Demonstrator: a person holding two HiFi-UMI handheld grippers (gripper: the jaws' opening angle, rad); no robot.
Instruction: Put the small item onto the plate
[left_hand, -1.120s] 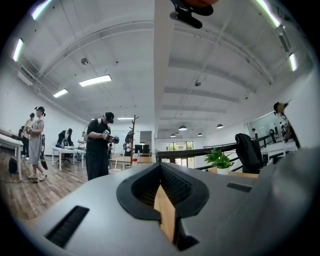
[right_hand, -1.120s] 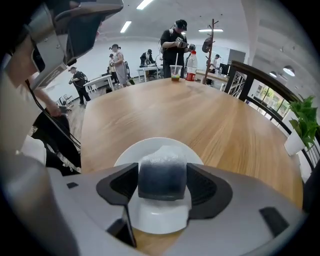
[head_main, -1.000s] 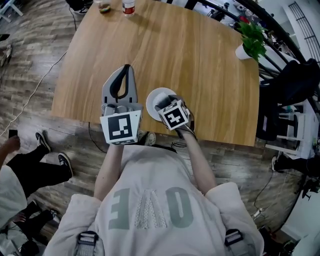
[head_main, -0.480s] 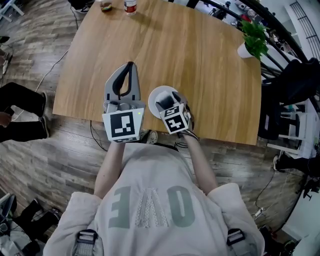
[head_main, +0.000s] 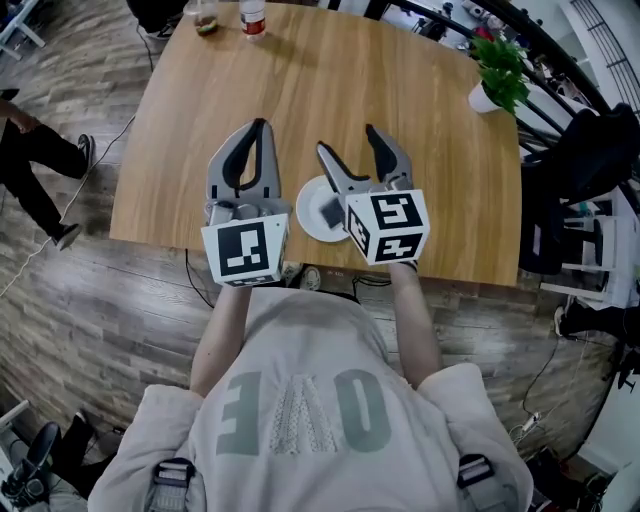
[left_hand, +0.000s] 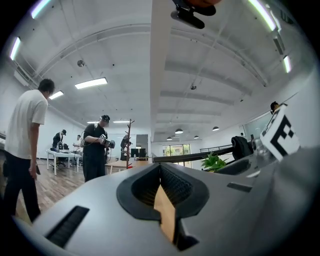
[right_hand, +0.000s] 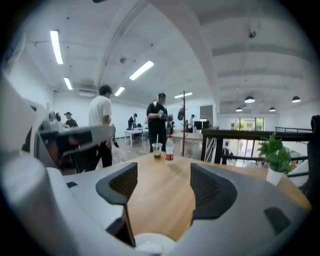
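Note:
A white plate (head_main: 308, 200) lies near the front edge of the wooden table (head_main: 330, 90), with a small grey item (head_main: 332, 212) resting on it. Above and just behind the plate, my right gripper (head_main: 347, 140) is open with nothing between its jaws. In the right gripper view the right gripper (right_hand: 162, 175) frames bare tabletop, and the plate's rim (right_hand: 155, 239) shows at the bottom. To the left of the plate, my left gripper (head_main: 258, 128) is shut and empty; the left gripper view shows the left gripper (left_hand: 161, 172) with its pads meeting.
A red-labelled bottle (head_main: 253, 15) and a cup (head_main: 205, 15) stand at the table's far edge. A potted plant (head_main: 497, 80) sits at the far right corner. A person (head_main: 35, 165) walks on the floor to the left. A dark jacket (head_main: 590, 160) hangs at right.
My right gripper, down over the plate earlier, has risen, swung forward and opened, leaving the small grey item on the plate. The left gripper has hardly moved.

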